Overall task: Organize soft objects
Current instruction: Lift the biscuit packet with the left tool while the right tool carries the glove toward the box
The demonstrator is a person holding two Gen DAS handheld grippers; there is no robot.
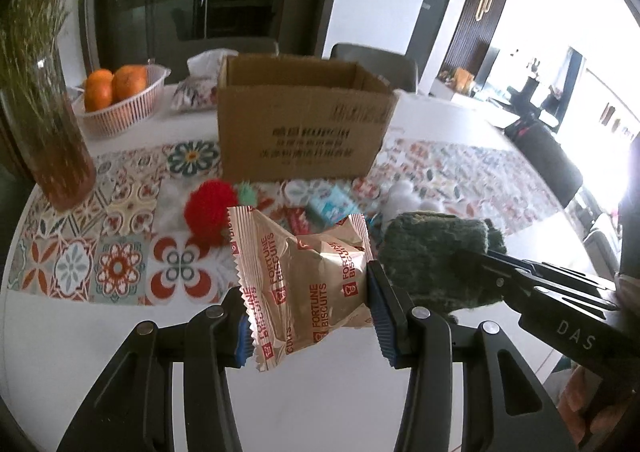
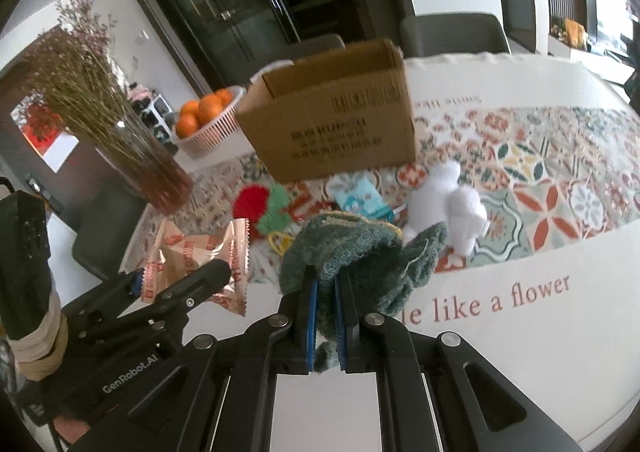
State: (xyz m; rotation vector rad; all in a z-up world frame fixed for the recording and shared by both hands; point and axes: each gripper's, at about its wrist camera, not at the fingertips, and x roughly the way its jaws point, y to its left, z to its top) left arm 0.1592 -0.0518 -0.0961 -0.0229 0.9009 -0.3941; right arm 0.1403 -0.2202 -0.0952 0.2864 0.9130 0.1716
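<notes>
My left gripper (image 1: 312, 326) is shut on a tan and red Fortune Biscuits packet (image 1: 308, 276), held above the table with its blue pads pressing both sides. From the right wrist view, that packet (image 2: 192, 256) and the left gripper (image 2: 180, 284) show at the left. My right gripper (image 2: 326, 304) is shut on a dark green knitted item (image 2: 352, 252), which droops over its fingers. It also appears in the left wrist view, where the green knitted item (image 1: 436, 252) hangs from the right gripper (image 1: 476, 264). An open cardboard box (image 1: 300, 124) (image 2: 332, 124) stands beyond both.
On the patterned runner in front of the box lie a red pompom (image 1: 210, 208) (image 2: 250, 202), a blue packet (image 1: 332, 208) and a white plush (image 2: 448, 200). A basket of oranges (image 1: 120, 112) and a vase of dried flowers (image 1: 48, 124) stand left of the box.
</notes>
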